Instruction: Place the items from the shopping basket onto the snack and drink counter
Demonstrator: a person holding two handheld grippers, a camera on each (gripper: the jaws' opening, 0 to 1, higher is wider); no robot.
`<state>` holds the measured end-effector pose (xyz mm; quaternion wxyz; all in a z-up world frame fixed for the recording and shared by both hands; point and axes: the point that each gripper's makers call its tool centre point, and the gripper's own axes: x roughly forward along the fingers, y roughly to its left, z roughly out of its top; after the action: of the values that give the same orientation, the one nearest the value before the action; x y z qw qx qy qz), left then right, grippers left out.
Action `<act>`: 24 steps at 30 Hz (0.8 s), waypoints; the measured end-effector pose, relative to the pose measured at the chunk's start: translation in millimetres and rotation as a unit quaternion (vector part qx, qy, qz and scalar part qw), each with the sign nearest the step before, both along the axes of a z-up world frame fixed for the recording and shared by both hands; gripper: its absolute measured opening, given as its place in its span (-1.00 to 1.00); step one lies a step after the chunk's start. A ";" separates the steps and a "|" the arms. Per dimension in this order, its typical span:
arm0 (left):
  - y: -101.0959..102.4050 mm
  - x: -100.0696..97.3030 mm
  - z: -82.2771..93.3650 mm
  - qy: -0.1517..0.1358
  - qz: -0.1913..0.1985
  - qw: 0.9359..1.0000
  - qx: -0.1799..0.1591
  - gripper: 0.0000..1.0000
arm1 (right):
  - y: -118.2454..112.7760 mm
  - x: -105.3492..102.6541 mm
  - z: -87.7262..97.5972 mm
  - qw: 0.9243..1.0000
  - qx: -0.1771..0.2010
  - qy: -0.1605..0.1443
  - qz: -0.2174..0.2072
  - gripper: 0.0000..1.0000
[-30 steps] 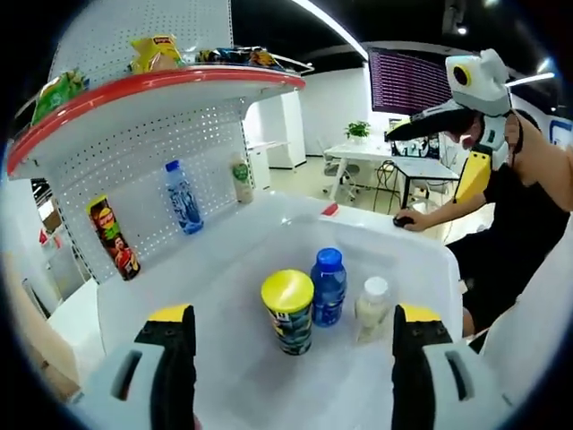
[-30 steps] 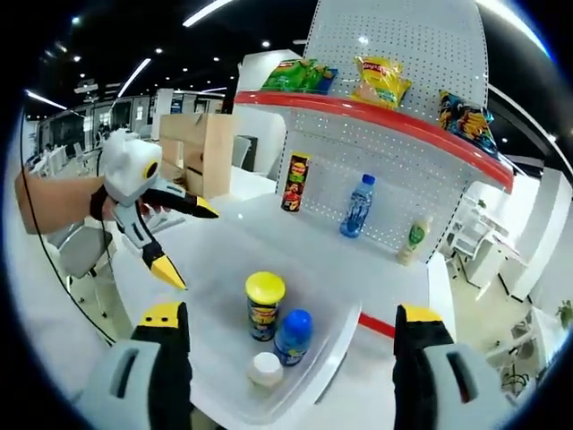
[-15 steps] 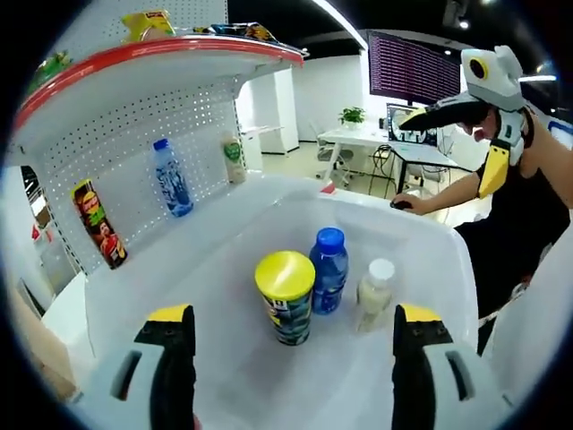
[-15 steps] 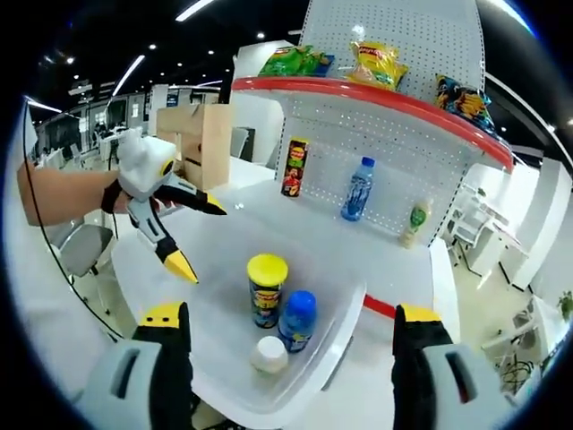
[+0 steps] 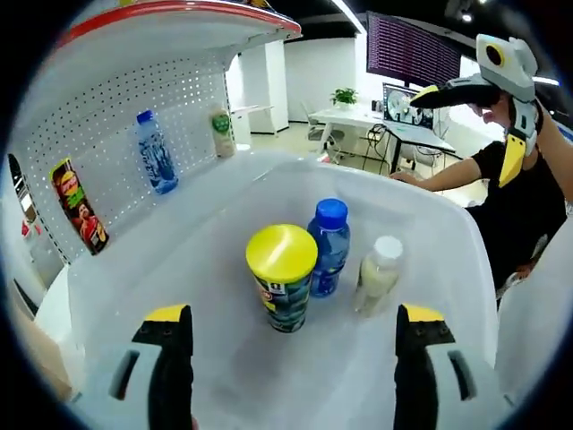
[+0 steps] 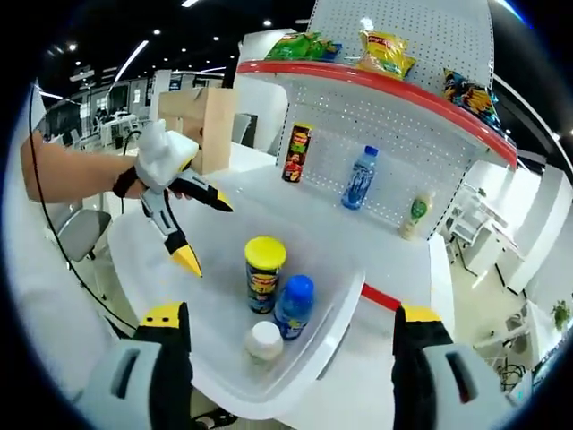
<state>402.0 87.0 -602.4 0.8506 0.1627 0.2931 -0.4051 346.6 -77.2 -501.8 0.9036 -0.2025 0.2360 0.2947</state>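
Left gripper [image 5: 291, 358] has closed in on the white shopping basket [image 5: 430, 224] since a second ago, the yellow-lidded can [image 5: 281, 276], blue-capped bottle [image 5: 329, 246] and small white-capped bottle [image 5: 377, 273] now nearer in its view; none is on the worktop [image 6: 394, 260] yet. Both sets of fingers stand open and empty, the right gripper [image 6: 291, 358] hovering above the basket's near end. Step in hand looks like the approach for a first pick: next the left fingers must straddle the can, upright and nearest, and close.
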 end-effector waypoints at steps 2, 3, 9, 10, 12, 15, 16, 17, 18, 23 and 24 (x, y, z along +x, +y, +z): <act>-1.0 2.5 -4.3 0.002 -0.003 1.000 0.002 0.89 | -1.4 -1.4 -4.0 1.000 -0.006 0.005 0.001 0.84; -1.5 3.2 -6.9 0.004 -0.004 1.000 0.004 0.89 | -1.1 -2.4 -5.1 1.000 -0.006 0.008 0.002 0.84; -3.4 10.7 -17.5 -0.002 -0.013 1.000 0.012 0.90 | -1.0 -9.0 -14.6 1.000 -0.021 0.021 0.009 0.83; -3.9 11.3 -18.7 -0.003 -0.015 1.000 0.013 0.90 | -1.5 -9.6 -15.4 0.999 -0.023 0.023 0.009 0.83; -4.1 13.6 -20.8 -0.004 -0.017 1.000 0.014 0.90 | -3.3 -11.3 -18.4 0.999 -0.026 0.032 0.007 0.84; -3.5 18.2 -24.5 -0.004 -0.014 1.000 0.017 0.90 | -4.1 -11.6 -19.0 0.999 -0.026 0.033 0.004 0.84; -3.1 19.3 -25.5 -0.003 -0.013 1.000 0.019 0.90 | -4.2 -11.6 -19.2 0.999 -0.023 0.034 0.002 0.84; -2.8 20.2 -26.0 -0.003 -0.012 1.000 0.019 0.90 | -4.4 -11.7 -19.7 0.999 -0.022 0.036 0.001 0.84; -2.7 21.7 -26.4 -0.005 -0.012 1.000 0.019 0.90 | -4.5 -11.9 -20.4 0.999 -0.022 0.037 0.000 0.84; -5.4 29.3 -32.9 -0.003 -0.013 1.000 0.020 0.88 | -6.9 -12.4 -22.3 0.999 -0.022 0.041 -0.004 0.83; -7.7 30.0 -36.0 0.001 -0.014 1.000 0.020 0.87 | -7.4 -12.3 -21.4 0.999 -0.022 0.039 -0.005 0.83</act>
<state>432.0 79.3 -638.4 0.8412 0.1836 0.2992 -0.4113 334.2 -84.6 -523.2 0.8904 -0.2093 0.2784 0.2931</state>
